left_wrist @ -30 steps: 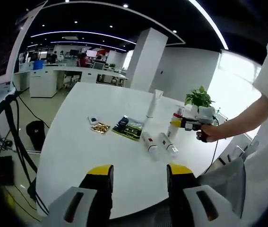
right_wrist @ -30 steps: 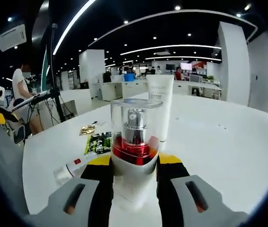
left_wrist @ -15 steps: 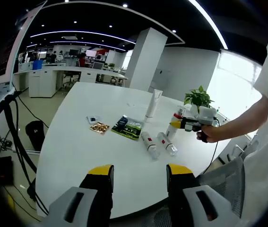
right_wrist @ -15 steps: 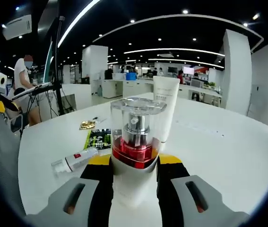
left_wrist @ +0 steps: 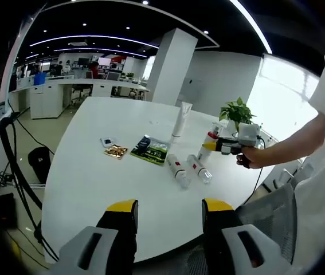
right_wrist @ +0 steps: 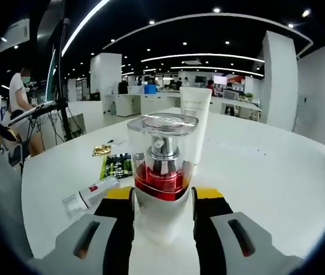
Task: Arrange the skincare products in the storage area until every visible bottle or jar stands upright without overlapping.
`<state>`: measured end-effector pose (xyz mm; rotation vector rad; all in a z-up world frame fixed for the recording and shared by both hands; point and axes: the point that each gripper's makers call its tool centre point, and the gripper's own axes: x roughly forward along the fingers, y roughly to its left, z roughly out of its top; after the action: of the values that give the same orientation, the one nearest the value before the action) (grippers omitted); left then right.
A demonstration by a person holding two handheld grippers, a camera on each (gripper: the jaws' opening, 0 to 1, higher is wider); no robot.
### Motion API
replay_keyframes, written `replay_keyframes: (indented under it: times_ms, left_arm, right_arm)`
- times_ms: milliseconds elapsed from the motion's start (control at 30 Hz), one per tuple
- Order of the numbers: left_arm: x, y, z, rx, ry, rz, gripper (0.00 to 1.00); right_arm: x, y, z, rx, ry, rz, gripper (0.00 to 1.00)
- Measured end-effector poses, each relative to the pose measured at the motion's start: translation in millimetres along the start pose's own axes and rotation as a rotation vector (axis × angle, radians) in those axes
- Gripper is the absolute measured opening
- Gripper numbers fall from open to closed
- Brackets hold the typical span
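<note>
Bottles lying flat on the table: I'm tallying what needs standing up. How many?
2: two clear bottles lie side by side right of the green packet, one nearer it, the other beyond. None looks hidden.

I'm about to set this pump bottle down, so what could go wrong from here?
1. The right gripper holds the pump bottle low on its body; it looks top-heavy and might tip on release.
2. The upright white tube stands just behind it, so placing it further forward could knock the tube over.
3. Two small bottles lie on their sides on the table; a bump might roll them toward the edge.
</note>
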<state>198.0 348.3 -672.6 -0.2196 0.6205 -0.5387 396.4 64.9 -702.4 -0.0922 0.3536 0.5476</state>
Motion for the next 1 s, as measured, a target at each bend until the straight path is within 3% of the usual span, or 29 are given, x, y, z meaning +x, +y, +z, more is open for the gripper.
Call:
replay_keyframes:
  times_ms: [267,500,667,1000]
  left_arm:
    - [-0.8,-0.7,1.2,0.002,-0.008,-0.002,0.47]
    - [-1.3,-1.1,1.4,0.011,-0.014,-0.004,0.46]
    - [-2.0,-1.6,2.9,0.012,-0.023,-0.007,0.46]
    - [-1.8,-0.2,2.4,0.023,-0.028,-0.012,0.46]
  right_arm:
    - [-6.8,7.2,-20.1,0.05,0.092,0.02,0.53]
    - [-6.2,-4.4,-8.8,0.139,0.079,-0.047,0.52]
    - [0.3,-0.6,-3.1,0.104,0.097,-0.079,0.46]
    - [3.8,-5.9,-10.9,0.193,0.187,-0.25,0.38]
